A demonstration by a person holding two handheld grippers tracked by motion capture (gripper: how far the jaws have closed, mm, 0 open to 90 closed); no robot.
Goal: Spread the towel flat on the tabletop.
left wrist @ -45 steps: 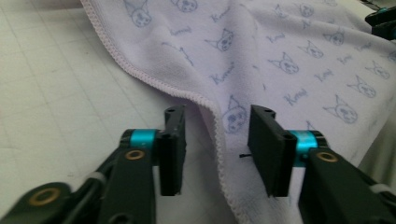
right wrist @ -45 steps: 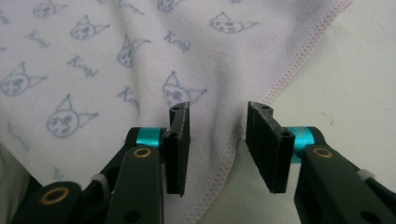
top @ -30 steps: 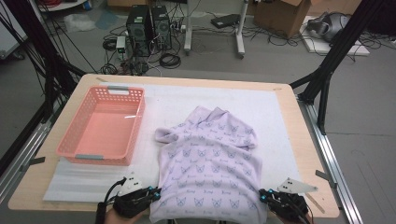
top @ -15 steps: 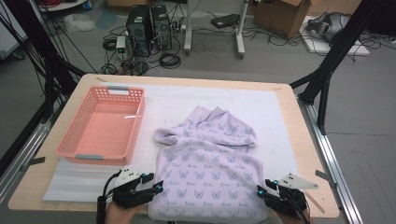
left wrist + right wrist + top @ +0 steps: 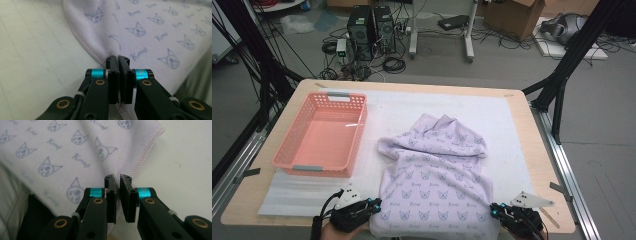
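Note:
A lilac towel (image 5: 437, 175) printed with small cat faces lies on the white mat, bunched at its far end and stretched toward the table's near edge. My left gripper (image 5: 374, 204) is shut on the towel's near left hem (image 5: 100, 56), the stitched edge pinched between its jaws. My right gripper (image 5: 493, 210) is shut on the near right hem (image 5: 140, 162); in the right gripper view the towel (image 5: 75, 152) spreads up and left from the jaws. Both grippers sit at the table's front edge, one at each near corner of the towel (image 5: 155, 32).
A pink plastic basket (image 5: 319, 135) stands on the left of the white mat (image 5: 412, 107), with nothing in it. The wooden table (image 5: 542, 150) ends just beyond the grippers. Black frame legs, cables and computer cases stand on the floor behind.
Both grippers have drawn the towel's near edge toward the table's front, pulling the cloth flatter and longer. The bunched far end has slid slightly nearer.

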